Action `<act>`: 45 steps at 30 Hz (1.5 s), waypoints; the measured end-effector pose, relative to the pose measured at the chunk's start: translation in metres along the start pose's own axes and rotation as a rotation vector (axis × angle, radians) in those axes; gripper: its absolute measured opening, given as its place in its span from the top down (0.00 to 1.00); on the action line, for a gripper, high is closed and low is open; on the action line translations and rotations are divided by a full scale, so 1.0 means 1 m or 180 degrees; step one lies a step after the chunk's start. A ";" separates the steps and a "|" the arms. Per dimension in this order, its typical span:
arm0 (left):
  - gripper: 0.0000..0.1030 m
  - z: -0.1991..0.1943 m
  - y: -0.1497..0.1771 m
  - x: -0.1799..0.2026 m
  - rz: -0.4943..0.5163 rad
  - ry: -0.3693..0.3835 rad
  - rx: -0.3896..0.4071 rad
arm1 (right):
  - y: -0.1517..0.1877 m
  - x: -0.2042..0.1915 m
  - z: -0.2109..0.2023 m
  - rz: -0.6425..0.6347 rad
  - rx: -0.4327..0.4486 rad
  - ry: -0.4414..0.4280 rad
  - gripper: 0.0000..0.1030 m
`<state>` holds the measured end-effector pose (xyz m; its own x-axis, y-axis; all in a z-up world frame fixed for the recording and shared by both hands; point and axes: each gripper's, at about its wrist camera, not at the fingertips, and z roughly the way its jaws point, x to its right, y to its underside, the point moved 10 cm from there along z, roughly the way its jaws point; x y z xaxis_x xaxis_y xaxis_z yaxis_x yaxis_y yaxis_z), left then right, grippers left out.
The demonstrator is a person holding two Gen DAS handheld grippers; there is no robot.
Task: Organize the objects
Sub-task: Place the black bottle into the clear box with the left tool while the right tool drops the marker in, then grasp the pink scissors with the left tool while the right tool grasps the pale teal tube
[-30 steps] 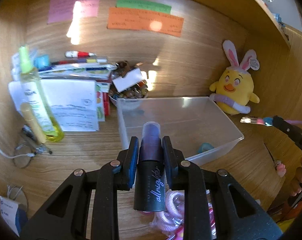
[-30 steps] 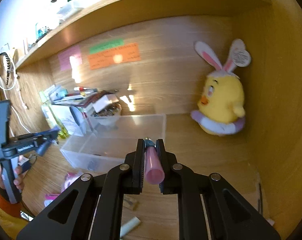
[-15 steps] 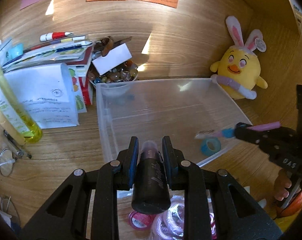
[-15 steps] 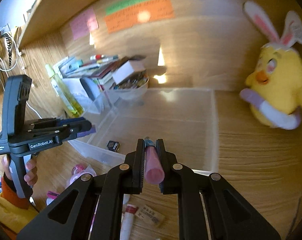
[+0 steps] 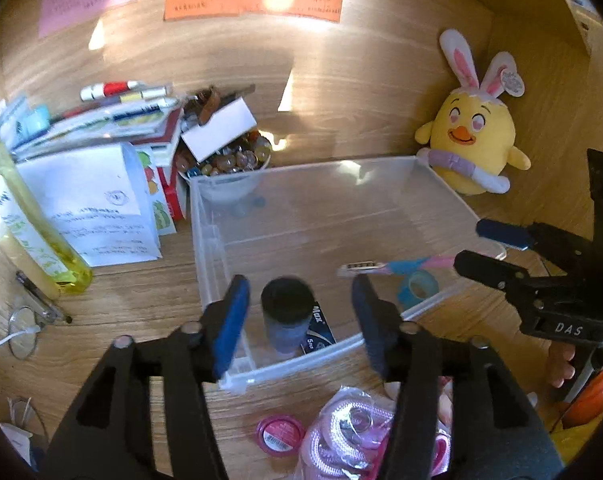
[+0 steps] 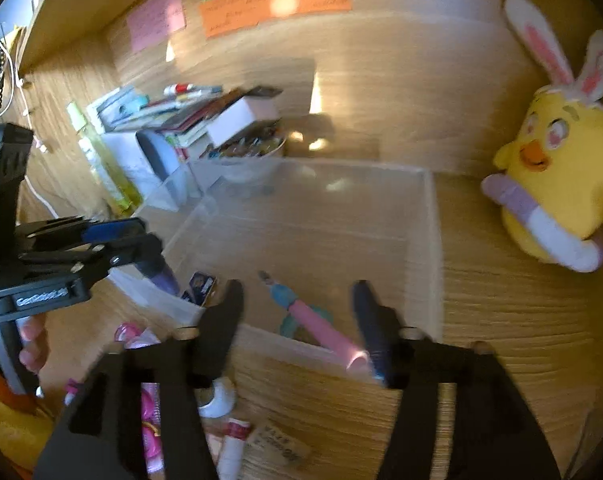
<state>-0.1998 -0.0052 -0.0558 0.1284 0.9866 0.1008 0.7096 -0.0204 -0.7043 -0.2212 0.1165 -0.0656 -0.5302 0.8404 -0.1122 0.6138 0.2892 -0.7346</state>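
Wooden desk (image 5: 141, 292) clutter: both grippers, left (image 5: 297, 312) and right (image 6: 297, 312), gape over the bin (image 5: 433, 172), so the released bottle (image 5: 287, 316) could topple.

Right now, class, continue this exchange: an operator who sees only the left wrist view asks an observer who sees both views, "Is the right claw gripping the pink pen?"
Observer: No. In the right wrist view the right claw stands wide open, and the pink pen lies slanted between its fingers.
Operator: Which way does the pen point?
Observer: Its tip points into the clear bin, while its pink rear end sits over the bin's near wall, close to one finger. I cannot tell whether they touch.
Operator: Is anything lying in front of the bin there?
Observer: Yes, a white tube with a red band lies on the desk just before the near wall.
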 end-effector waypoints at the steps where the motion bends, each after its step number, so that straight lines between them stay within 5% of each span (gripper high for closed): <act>1: 0.42 -0.003 0.000 0.001 0.0018 -0.0017 0.0018 | -0.001 0.001 -0.003 -0.0023 0.0024 0.0037 0.40; 9: 0.16 -0.037 0.014 0.000 0.0068 -0.0153 0.0168 | 0.000 0.002 -0.042 -0.0114 0.0227 0.0200 0.25; 26: 0.14 -0.042 0.116 0.016 0.0127 0.0004 -0.0314 | 0.104 -0.004 -0.078 -0.0200 -0.0074 0.0164 0.22; 35: 0.44 -0.043 0.137 0.035 0.0234 0.0245 -0.0450 | 0.155 -0.006 -0.082 -0.0192 -0.0357 -0.0012 0.23; 45: 0.66 -0.046 0.139 0.045 0.0494 0.0157 -0.0436 | 0.173 -0.008 -0.077 -0.0186 -0.0515 -0.0077 0.66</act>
<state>-0.0633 0.0290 -0.1169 0.2746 0.9609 0.0352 0.7658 -0.1965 -0.6124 -0.0659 0.1951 -0.1408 -0.5806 0.8092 -0.0899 0.6666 0.4090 -0.6232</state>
